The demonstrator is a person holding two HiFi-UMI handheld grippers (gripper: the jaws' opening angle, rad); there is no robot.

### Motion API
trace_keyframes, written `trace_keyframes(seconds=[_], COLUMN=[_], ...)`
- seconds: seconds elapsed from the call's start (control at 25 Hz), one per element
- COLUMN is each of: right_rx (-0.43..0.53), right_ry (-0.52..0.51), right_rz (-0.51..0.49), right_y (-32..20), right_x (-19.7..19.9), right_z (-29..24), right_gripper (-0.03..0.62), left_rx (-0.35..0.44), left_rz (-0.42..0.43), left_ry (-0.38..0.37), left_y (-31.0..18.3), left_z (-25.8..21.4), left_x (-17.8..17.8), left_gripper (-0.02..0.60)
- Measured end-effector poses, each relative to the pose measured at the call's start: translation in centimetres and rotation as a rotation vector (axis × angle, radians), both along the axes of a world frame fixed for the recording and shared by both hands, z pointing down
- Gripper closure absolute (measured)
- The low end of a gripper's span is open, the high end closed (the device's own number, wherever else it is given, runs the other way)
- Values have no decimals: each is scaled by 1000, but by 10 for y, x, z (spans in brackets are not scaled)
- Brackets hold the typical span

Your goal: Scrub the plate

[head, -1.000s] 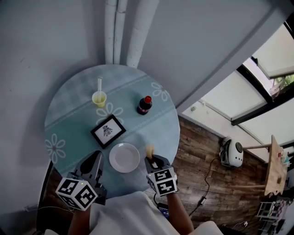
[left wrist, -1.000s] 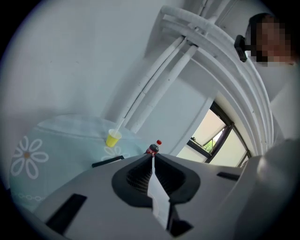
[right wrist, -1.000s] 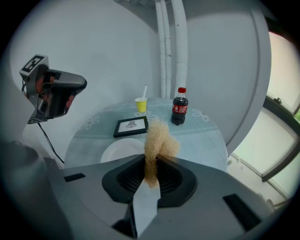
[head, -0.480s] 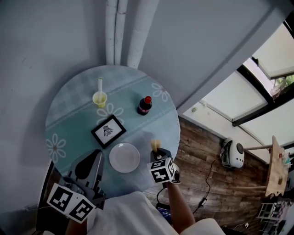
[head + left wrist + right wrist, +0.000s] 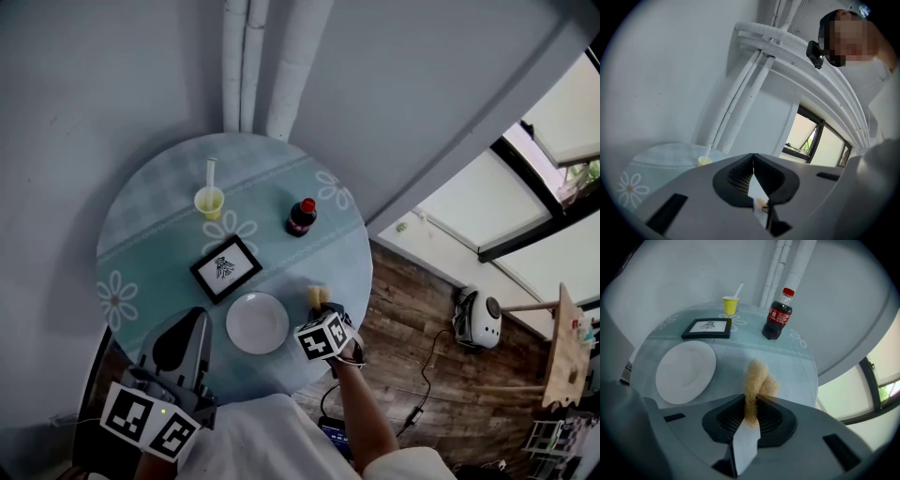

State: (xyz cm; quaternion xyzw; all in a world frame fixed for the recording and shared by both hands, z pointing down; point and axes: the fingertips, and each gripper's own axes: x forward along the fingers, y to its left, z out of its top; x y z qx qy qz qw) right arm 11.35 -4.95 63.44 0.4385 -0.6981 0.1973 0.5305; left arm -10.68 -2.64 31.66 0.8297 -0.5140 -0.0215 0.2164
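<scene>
in the right gripper (image 5: 752, 401), jaws pinched tight on it, sits a tan scrubber (image 5: 758, 376), lower than a second ago, just right of the white plate (image 5: 686, 371) on the table (image 5: 309, 253). the left gripper (image 5: 753, 158), jaws together and empty, has risen. its view catches the yellow cup (image 5: 704, 161) but not the plate.

On the table (image 5: 150, 225), the plate (image 5: 257, 322) lies nearest, the frame (image 5: 226, 268) just behind it, then cup (image 5: 209, 202) and bottle (image 5: 301, 217) (cup left, bottle right).
</scene>
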Motion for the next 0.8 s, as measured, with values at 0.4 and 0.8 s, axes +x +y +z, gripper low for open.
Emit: trace_keyframes(seconds=[0.4, 0.8], right_rx=[-54, 10], right_ry=[-39, -343], right_rz=[10, 164], right_y=[3, -2], right_x=[-13, -11], right_z=[12, -15], right_gripper=[482, 404], left_rx=[-33, 70], left_rz=[28, 113], left_ry=[11, 36], left_y=[-1, 0], left_z=[7, -8], left_x=[4, 22], left_gripper=[572, 572])
